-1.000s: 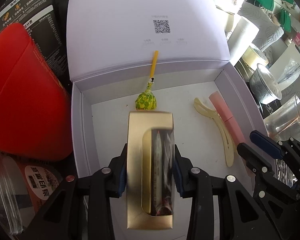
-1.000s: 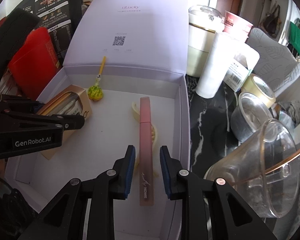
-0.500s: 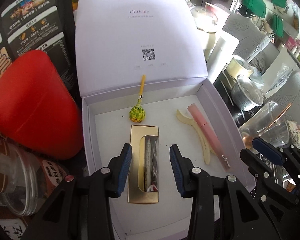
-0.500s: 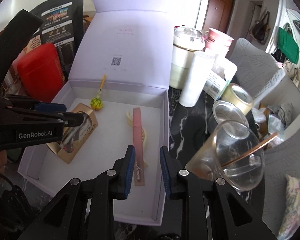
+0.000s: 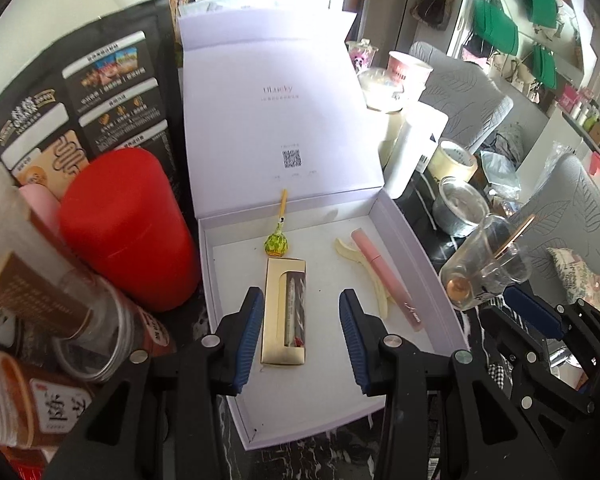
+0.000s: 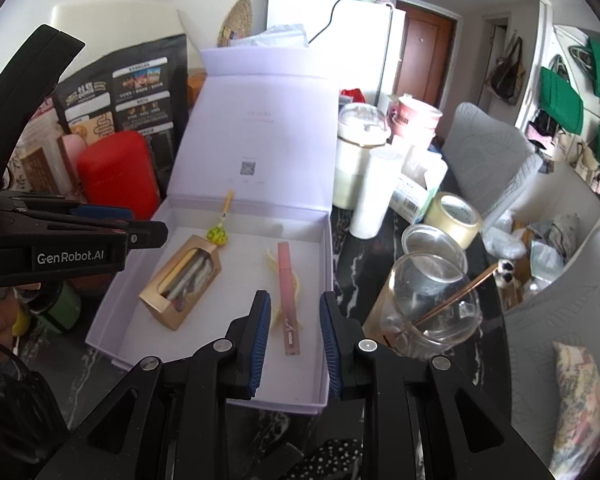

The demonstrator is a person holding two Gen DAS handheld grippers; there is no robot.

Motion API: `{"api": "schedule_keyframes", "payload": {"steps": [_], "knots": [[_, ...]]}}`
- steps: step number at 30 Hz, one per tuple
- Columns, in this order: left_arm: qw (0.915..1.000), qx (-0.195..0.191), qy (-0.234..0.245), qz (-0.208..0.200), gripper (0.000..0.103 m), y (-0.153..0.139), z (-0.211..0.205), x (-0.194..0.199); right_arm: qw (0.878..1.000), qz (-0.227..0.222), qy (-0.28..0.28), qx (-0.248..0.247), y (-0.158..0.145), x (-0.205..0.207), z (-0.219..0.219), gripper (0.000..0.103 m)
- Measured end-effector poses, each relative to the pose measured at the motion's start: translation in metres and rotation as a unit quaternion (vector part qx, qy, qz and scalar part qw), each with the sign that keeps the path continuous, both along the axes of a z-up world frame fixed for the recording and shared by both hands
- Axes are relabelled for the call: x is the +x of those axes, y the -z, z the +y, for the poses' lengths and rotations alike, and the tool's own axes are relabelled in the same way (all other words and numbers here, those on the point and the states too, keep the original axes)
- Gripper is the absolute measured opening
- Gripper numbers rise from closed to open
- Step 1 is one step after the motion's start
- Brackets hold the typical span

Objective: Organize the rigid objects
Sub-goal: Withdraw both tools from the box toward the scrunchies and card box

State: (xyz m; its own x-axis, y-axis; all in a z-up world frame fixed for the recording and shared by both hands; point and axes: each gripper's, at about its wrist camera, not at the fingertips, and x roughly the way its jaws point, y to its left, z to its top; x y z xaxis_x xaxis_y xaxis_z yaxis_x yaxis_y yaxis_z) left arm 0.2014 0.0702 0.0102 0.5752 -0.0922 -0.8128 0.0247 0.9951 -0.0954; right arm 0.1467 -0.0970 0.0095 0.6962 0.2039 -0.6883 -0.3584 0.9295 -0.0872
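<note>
Left wrist: left gripper (image 5: 302, 334) spread wide, holding nothing, above the near half of the open white box (image 5: 412, 236). Gold box (image 5: 285, 314) lies flat on the box floor between the blue pads (image 5: 249, 336), not touching them as far as I can tell. Lollipop (image 5: 276, 243) sits at the gold box's far end, stick pointing at the raised lid (image 5: 276, 120). Pink tube (image 5: 386, 279) and cream clip (image 5: 370, 276) lie together toward the right wall. Red canister (image 5: 126, 228) just left of the box; glass cup (image 5: 486, 270) to its right. Right gripper (image 5: 536, 316) shows at right edge, jaw gap not readable from here. Right wrist: right gripper (image 6: 294, 342) released, empty, raised over the box's near right corner. Pink tube (image 6: 287, 300) lies on the floor beyond the pads, clip (image 6: 278, 280) beneath it. Gold box (image 6: 182, 280) angled at left, lollipop (image 6: 217, 235) at its far end. Left gripper (image 6: 100, 232) enters from left. Tape roll (image 6: 453, 216) and glass cup (image 6: 428, 304) stand right of the box.
</note>
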Motion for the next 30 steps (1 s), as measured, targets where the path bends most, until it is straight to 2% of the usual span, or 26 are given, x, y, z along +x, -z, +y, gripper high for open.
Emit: {"api": "schedule_keyframes", "payload": {"steps": [9,17,18,21,30], "knots": [[0.9985,0.003,0.006,-0.055,0.039,-0.037,-0.012,-0.043,0.999,-0.038,0.002,0.019,-0.029,-0.037,-0.011,0.025],[0.9955,-0.001,0.024,-0.092,0.039,-0.056,-0.026,-0.080,0.997,-0.069,0.009,0.021,-0.049,-0.074,-0.024,0.025],[0.9952,-0.002,0.026,-0.094,0.039,-0.057,-0.027,-0.083,0.997,-0.073,0.011,0.020,-0.051,-0.078,-0.026,0.026],[0.9939,-0.006,0.032,-0.106,0.039,-0.059,-0.031,-0.098,0.996,-0.082,0.009,0.023,-0.053,-0.094,-0.031,0.038],[0.9935,-0.017,0.049,-0.102,0.039,-0.045,-0.043,-0.127,0.995,-0.094,0.017,0.025,-0.048,-0.137,-0.047,0.041]]}}
